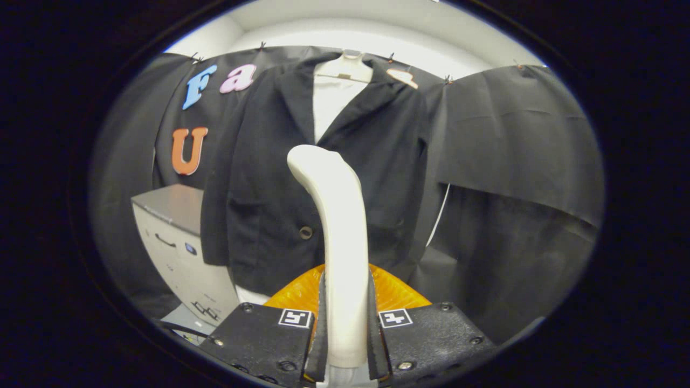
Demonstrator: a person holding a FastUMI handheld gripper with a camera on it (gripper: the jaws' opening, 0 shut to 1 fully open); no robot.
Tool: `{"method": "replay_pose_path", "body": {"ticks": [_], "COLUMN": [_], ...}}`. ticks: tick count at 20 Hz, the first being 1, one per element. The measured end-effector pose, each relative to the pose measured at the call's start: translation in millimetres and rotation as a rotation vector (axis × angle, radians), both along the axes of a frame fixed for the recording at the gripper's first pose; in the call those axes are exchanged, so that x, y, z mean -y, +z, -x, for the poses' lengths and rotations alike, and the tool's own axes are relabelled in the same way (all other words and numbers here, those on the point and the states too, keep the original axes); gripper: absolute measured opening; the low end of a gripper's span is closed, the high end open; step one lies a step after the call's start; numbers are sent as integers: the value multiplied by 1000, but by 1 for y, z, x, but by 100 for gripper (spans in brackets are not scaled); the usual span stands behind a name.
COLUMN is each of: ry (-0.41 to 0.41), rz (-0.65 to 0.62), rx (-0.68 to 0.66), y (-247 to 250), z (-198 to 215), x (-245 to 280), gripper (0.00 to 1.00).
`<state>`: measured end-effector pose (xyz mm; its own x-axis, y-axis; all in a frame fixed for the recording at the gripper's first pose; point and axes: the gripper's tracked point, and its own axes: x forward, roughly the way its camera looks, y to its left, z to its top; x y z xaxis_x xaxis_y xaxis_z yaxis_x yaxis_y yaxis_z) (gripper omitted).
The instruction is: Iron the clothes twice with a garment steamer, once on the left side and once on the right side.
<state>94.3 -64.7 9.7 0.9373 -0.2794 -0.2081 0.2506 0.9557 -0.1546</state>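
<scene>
Steamer first: a cream-white plastic garment steamer with a long, smooth handle stands upright between the two fingers of the gripper. Both fingers press against its sides low on the handle, so the gripper is clenched around it. The handle rises from the fingers and bends over to the left at its rounded top. Just behind its lower part, between the finger mounts, sits a ribbed, translucent orange part, which looks to belong to the steamer, though I cannot tell how it joins.

Beyond the steamer hangs a black suit jacket on a white hanger, its front facing the gripper. A dark round button shows just left of the handle, and a white shirt front fills the open collar above. The steamer's head is in front of the jacket's middle; whether it touches the cloth cannot be told.

To the left of the jacket stands a pale grey cabinet with a handle on its face. A thin white cord runs down just right of the jacket. Black cloth covers the booth wall behind everything.
</scene>
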Motion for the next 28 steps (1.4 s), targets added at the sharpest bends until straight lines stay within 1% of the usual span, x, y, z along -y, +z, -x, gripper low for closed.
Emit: {"method": "replay_pose_path", "body": {"ticks": [3,8,13,15,19,21,28], "ry": [-31,-78,-105,-129,-146,-155,-180], "rz": [9,41,70,71,93,106,151], "rx": [101,242,330,361,383,370,349], "y": [51,123,173,192,212,211,199], "z": [-16,-47,-76,-82,-108,-120,-121], "x": [25,59,75,82,91,88,87], "gripper": [32,32,32,32,32,32,32]}}
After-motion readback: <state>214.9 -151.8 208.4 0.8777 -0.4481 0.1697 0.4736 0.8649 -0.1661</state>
